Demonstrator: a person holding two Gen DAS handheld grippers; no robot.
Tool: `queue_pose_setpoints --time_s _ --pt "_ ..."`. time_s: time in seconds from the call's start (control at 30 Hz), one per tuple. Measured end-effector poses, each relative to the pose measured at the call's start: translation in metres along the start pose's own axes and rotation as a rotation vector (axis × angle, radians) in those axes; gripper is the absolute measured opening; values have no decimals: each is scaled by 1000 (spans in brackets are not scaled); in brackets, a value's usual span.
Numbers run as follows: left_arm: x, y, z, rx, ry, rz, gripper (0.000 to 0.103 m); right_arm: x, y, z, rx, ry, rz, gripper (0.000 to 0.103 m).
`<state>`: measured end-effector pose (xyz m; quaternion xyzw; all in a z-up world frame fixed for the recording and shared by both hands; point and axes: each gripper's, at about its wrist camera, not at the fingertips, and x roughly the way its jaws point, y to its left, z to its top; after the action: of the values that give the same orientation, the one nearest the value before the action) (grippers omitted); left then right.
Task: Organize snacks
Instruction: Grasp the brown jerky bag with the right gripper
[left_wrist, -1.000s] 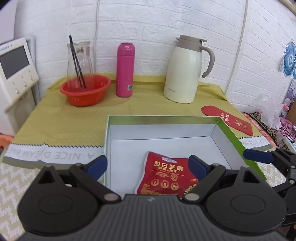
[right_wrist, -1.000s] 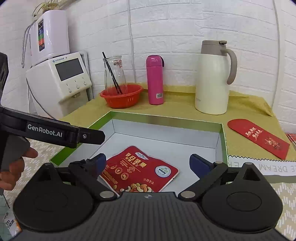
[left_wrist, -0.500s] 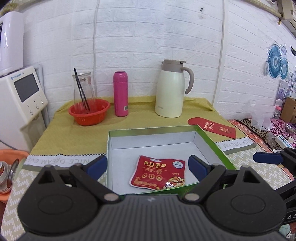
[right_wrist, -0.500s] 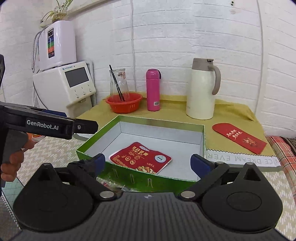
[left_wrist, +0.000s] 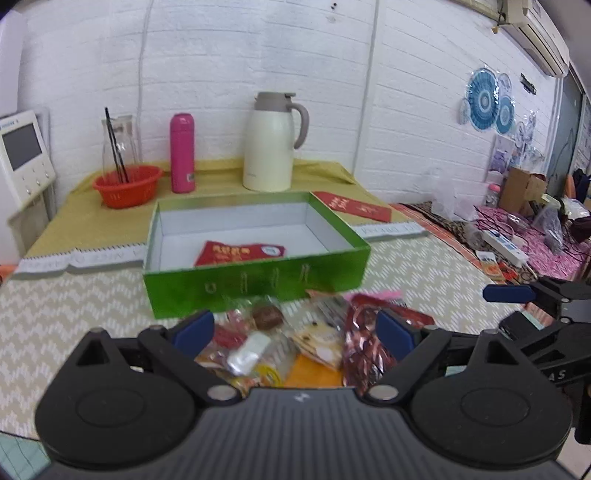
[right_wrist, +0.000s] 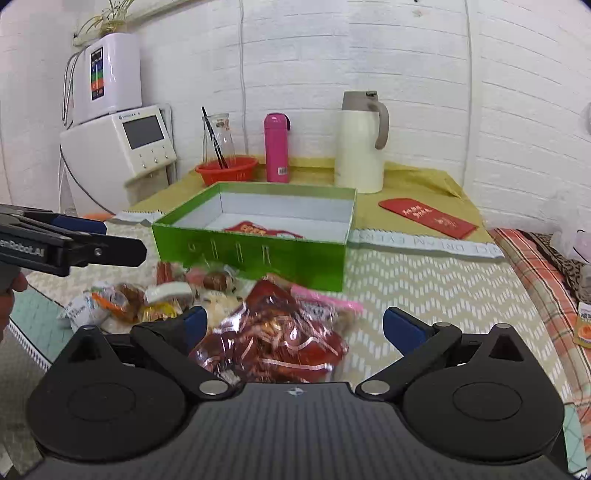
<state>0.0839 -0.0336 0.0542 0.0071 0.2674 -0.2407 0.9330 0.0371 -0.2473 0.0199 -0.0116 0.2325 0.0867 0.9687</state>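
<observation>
In the left wrist view, the left hand-held gripper (left_wrist: 293, 328) is seen with its jaws wide apart and nothing clamped between them. Below it a heap of snacks (left_wrist: 295, 343) lies on the counter (left_wrist: 74, 317), just in front of a green box (left_wrist: 255, 277). One red packet (left_wrist: 238, 253) lies flat inside the box. Only this view shows a power strip (left_wrist: 506, 245) on the bed (left_wrist: 546, 240) at the right.

In the right wrist view, the right hand-held gripper (right_wrist: 293, 326) is also held apart, empty, over a shiny red bag (right_wrist: 273, 338) in the heap. Only here a white machine (right_wrist: 107, 74) is seen whole at the left, and the small snacks are clearer: wrapped, mixed colours, close together.
</observation>
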Motion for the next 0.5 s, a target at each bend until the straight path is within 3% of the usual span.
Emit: queue_pose_setpoints --time_s 0.23,0.4,0.43,0.47,0.5 --pt "-1 -14 -61 -82 127 -107 89 31 -22 1 -5 43 41 103" --pt "9 -23 -79 -97 195 -158 84 71 -31 7 30 110 96 103" --pt "12 -24 -81 -101 210 -167 79 74 -33 6 42 121 108 78" --pt "16 -25 -82 -103 224 -179 75 71 -36 3 76 113 137 64" --pt "19 -25 -84 -105 239 -192 66 67 -38 0 100 113 134 59"
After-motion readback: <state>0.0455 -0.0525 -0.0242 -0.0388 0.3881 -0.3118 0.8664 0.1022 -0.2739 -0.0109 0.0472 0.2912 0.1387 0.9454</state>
